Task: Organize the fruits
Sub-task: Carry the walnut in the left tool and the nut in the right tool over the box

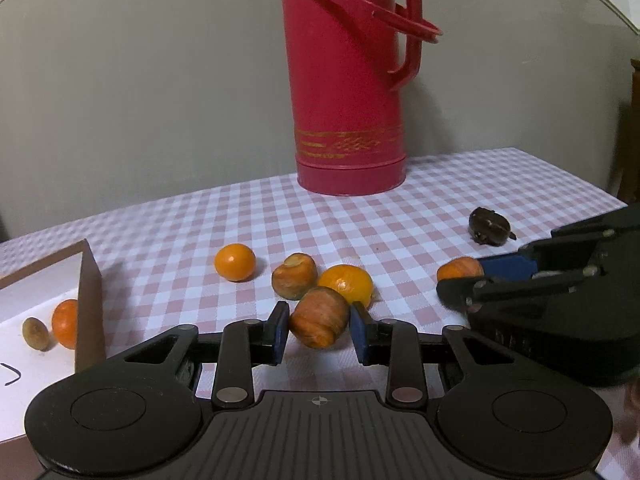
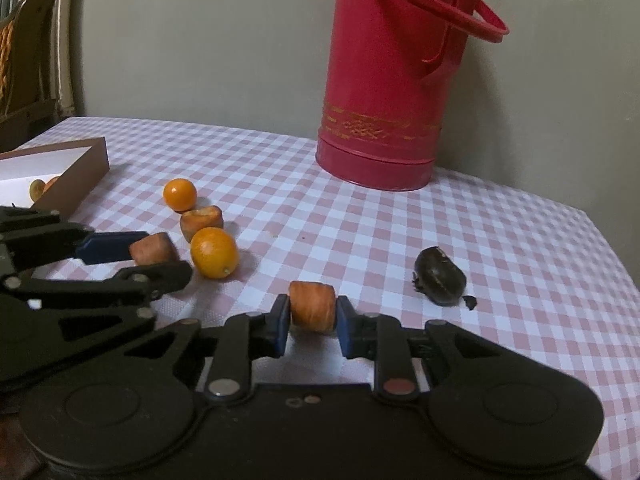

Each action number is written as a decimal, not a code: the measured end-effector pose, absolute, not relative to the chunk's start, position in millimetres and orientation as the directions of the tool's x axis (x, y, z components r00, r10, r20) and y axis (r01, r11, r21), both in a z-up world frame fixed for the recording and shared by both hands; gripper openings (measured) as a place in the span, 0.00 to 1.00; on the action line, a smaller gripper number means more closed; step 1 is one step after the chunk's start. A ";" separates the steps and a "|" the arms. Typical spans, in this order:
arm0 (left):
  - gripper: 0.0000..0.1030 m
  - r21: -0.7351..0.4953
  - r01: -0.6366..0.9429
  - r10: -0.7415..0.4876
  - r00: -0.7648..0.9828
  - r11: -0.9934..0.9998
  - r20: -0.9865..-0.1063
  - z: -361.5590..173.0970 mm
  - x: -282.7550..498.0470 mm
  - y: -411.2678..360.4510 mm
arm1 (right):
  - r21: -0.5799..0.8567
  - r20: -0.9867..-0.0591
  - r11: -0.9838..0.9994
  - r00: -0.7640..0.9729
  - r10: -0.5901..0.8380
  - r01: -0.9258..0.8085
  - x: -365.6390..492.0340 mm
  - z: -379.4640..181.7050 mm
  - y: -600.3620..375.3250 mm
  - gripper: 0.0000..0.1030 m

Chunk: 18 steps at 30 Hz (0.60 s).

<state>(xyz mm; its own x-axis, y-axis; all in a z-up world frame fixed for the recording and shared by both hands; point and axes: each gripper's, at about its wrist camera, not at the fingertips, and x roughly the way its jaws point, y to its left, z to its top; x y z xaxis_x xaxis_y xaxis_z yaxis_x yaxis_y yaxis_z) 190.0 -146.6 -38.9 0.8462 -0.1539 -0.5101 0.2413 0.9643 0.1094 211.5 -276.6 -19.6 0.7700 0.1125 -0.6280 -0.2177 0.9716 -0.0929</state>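
On the pink-checked tablecloth (image 1: 440, 184), my left gripper (image 1: 320, 310) is shut on a striped orange-brown fruit piece (image 1: 319, 317), its blue pads against both sides. The right wrist view shows that same left gripper (image 2: 164, 256) from the side, clamping the piece (image 2: 154, 249). My right gripper (image 2: 313, 302) is shut on a second orange-brown piece (image 2: 313, 307), which rests on the cloth. It enters the left wrist view at the right as the right gripper (image 1: 464, 278) with its piece (image 1: 460, 269). Loose nearby lie a round orange fruit (image 1: 235, 262), a brownish piece (image 1: 294, 276) and a larger orange fruit (image 1: 347, 286).
A brown-walled box (image 1: 90, 300) with a white floor stands at the left and holds an orange fruit (image 1: 66, 322) and a small brownish one (image 1: 36, 332). A tall red flask (image 1: 346, 80) stands at the back by the wall. A dark, squashed fruit (image 1: 490, 232) lies to the right.
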 end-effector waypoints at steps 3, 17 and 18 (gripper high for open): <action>0.32 0.113 0.241 -0.154 0.850 0.964 -0.504 -37.8 187.0 -144.4 | -0.095 -0.624 0.973 0.774 0.108 -0.212 210.2 -18.5 -278.2 0.14; 0.32 0.129 0.226 -0.155 0.897 0.965 -0.413 1.8 146.2 -110.2 | -0.078 -0.523 0.977 0.843 0.128 -0.197 171.8 27.7 -271.9 0.14; 0.32 0.130 0.222 -0.152 0.900 0.966 -0.408 4.8 143.2 -106.1 | -0.077 -0.515 0.977 0.847 0.133 -0.200 167.9 32.1 -268.9 0.14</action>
<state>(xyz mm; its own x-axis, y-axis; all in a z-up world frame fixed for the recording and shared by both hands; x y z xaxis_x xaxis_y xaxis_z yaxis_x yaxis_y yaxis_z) 143.2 -106.1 4.8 0.9002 -0.1519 -0.4082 0.2221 0.9663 0.1301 167.9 -268.9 32.1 0.8470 0.1329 -0.5147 -0.1998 0.9768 -0.0766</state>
